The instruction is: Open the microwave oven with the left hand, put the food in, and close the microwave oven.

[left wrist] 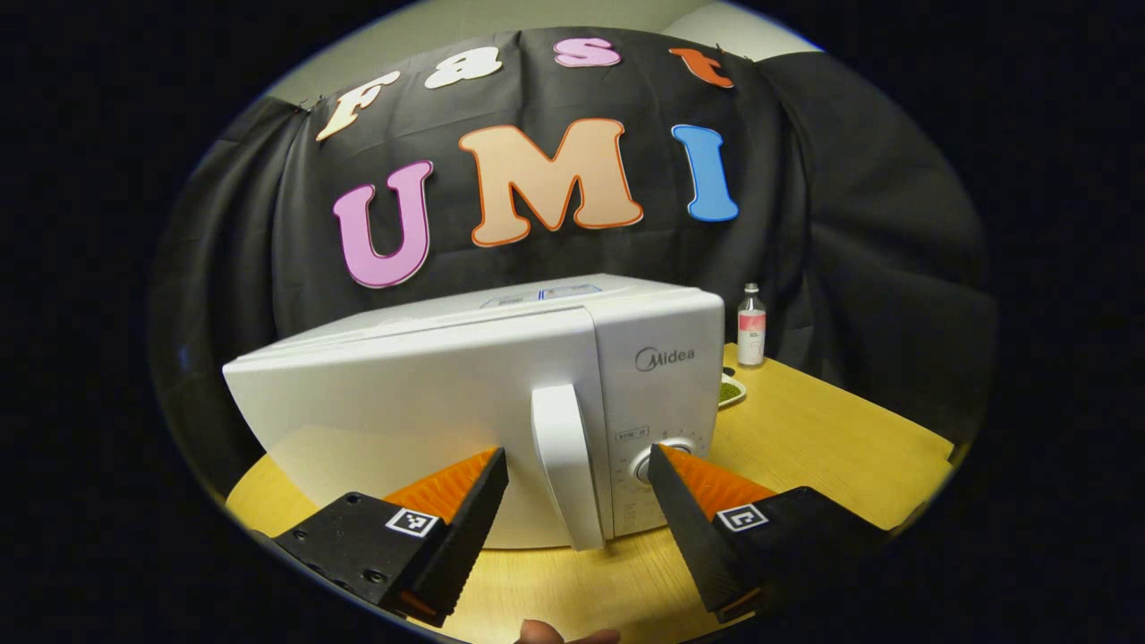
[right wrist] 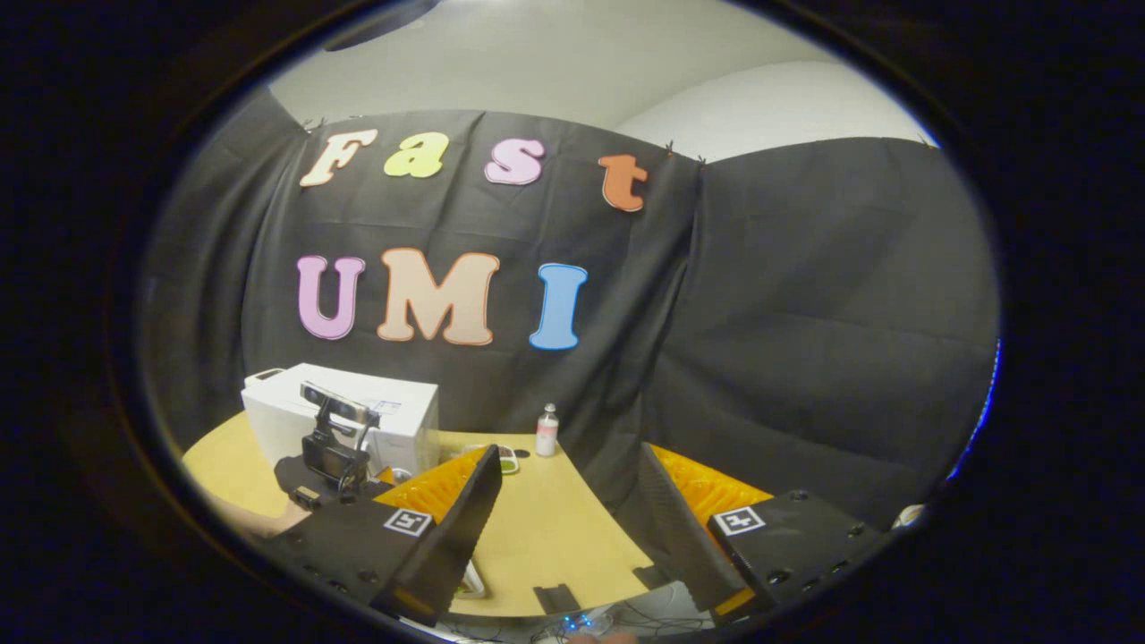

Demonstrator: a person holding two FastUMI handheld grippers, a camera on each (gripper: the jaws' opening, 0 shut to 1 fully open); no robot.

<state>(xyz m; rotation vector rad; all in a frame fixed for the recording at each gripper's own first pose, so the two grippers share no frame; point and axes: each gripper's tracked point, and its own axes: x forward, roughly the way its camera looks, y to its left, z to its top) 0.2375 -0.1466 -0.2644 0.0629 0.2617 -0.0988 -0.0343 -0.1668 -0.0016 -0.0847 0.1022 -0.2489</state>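
Both fingers of my left gripper (left wrist: 578, 478) sit at the bottom of the left gripper view, spread wide, with the handle (left wrist: 567, 465) of the microwave (left wrist: 429, 402) standing upright in the gap between them. Neither finger seems to press on it yet; the handle looks a little farther off than the tips, though the lens bends things and I cannot be sure of contact. So this gripper holds nothing.

As I judge it, the task is barely begun. The door (left wrist: 402, 420) lies flush against the body, closed, so opening, loading and shutting all remain. My next job is to close on that handle and swing the door out toward me, and I must pull along its arc so the fingers do not slide off the smooth plastic.

Food waits on the table (left wrist: 805, 438), past the microwave's right end: a small plate (left wrist: 731, 391) with something green on it, near a little bottle (left wrist: 750, 326) by the cloth wall. In the right gripper view the same plate (right wrist: 507, 461) lies beyond my right gripper (right wrist: 565, 501), well apart from it.

That right gripper is also spread wide and carries nothing, hanging near the table's front edge. Off to its left I see the other gripper in front of the microwave (right wrist: 394, 420).
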